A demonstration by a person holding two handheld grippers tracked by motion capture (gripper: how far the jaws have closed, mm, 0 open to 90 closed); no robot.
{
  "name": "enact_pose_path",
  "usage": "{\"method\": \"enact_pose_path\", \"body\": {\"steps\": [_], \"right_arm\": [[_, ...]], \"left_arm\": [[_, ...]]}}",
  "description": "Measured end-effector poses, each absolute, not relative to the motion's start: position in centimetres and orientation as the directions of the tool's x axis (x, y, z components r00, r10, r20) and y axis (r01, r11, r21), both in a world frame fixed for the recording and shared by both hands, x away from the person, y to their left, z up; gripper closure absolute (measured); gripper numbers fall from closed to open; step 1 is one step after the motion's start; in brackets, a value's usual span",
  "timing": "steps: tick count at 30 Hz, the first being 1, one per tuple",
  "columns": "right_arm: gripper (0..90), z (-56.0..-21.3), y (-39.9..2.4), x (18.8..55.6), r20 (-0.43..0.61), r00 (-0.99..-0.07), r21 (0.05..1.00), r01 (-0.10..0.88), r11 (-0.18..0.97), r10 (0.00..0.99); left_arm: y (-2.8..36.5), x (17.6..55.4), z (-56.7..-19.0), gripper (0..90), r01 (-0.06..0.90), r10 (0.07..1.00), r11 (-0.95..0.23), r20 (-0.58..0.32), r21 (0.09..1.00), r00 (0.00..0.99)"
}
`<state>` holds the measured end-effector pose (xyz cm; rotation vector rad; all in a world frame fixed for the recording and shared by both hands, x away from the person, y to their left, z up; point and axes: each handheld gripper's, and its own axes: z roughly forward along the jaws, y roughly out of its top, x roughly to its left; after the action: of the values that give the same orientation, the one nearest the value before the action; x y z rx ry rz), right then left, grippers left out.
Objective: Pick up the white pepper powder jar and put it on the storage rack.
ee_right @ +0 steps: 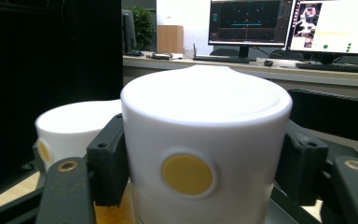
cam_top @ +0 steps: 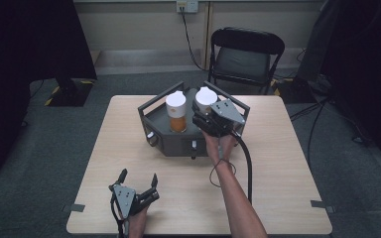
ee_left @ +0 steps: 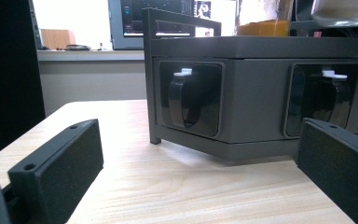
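Right gripper [cam_top: 204, 113] jaws clamped on white-lidded jar [ee_right: 205, 154], carrying it at the grey rack [cam_top: 178, 144]; left gripper [cam_top: 138, 182] jaws open, idle, parked on bench [cam_top: 278, 163].

Grey carpet floor [cam_top: 39, 144] surrounds a light wooden table [cam_top: 129, 163]. A black folding chair [cam_top: 243, 57] stands at upper centre, below a beige wall [cam_top: 139, 25] with a socket [cam_top: 187, 6]. Monitors [ee_right: 249, 21] glow on a far desk.

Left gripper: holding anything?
No. The left gripper rests on the table with jaws open and nothing between them, short of the rack.
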<state>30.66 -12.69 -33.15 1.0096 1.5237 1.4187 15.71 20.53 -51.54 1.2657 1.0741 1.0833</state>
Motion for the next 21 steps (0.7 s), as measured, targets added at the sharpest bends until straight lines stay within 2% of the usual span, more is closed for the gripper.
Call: {"method": "enact_pose_path", "body": {"steps": [9, 21], "right_arm": [[30.0, -33.9, -12.4, 32.5, -0.025, -0.364, 0.996, 0.067, 0.053, 0.931], [30.0, -34.3, -12.2, 33.1, -0.014, -0.368, 0.992, 0.115, 0.06, 0.93]], "left_arm": [[20.6, 15.7, -51.5, 0.2, -0.017, 0.985, 0.011, -0.008, 1.0, 0.174], [20.6, 15.7, -51.5, 0.2, -0.017, 0.985, 0.011, -0.008, 1.0, 0.174]]}}
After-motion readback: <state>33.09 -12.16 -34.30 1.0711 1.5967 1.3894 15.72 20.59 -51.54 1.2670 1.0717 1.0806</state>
